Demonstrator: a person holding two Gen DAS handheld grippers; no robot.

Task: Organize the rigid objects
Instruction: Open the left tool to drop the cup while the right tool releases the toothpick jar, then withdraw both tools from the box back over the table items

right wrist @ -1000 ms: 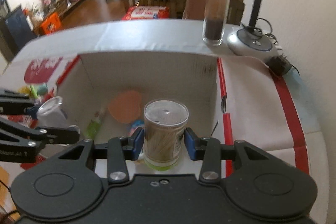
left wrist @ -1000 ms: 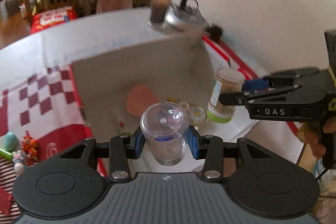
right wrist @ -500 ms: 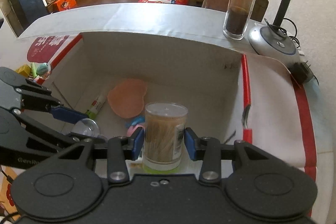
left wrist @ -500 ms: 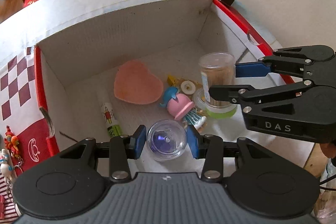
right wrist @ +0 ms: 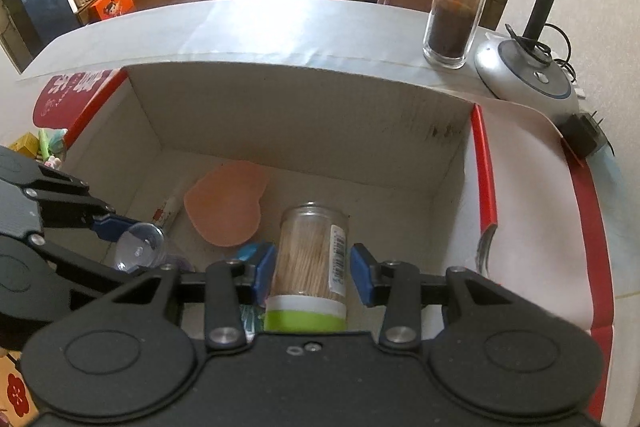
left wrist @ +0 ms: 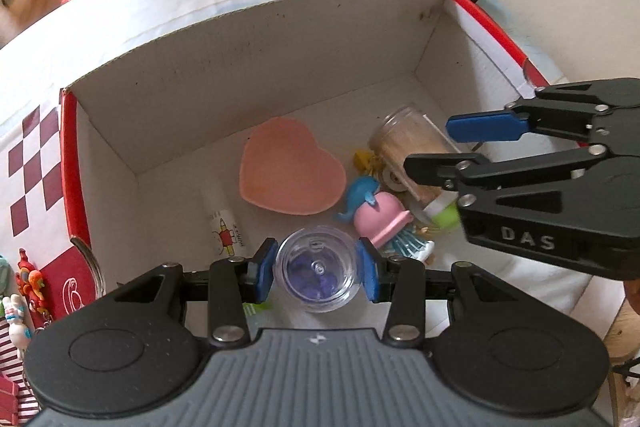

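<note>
In the left wrist view, the left gripper [left wrist: 316, 269] sits at the lower middle of the frame, its blue-padded fingers [left wrist: 264, 269] closed on a small clear plastic jar with purple bits inside [left wrist: 316, 269], seen from above and held low inside the open white cardboard box with red edges [left wrist: 248, 67]. At the right of that frame the right gripper [left wrist: 434, 151] reaches in from the edge, its fingers clamped on a clear plastic toothpick jar with a green and white cap [left wrist: 408, 143], which is tilted with its clear base toward the upper left. On the box floor, in the middle of the frame, lie a pink heart-shaped dish [left wrist: 292, 171], a pink and blue toy figure [left wrist: 374, 215] just right of and below the dish, a white tube with a red and yellow drawing [left wrist: 226, 231] to the dish's lower left, and some small yellow and white bits near the toothpick jar that are too cluttered to make out. In the right wrist view, the toothpick jar stands between the blue pads at lower centre, cap toward the camera, with the heart dish just to its upper left. Beyond the box's far wall, at the upper right of that frame, a tall clear glass with dark contents [right wrist: 458, 7] stands on the white surface [right wrist: 240, 31] beside a grey rounded lamp base [right wrist: 528, 79].
</note>
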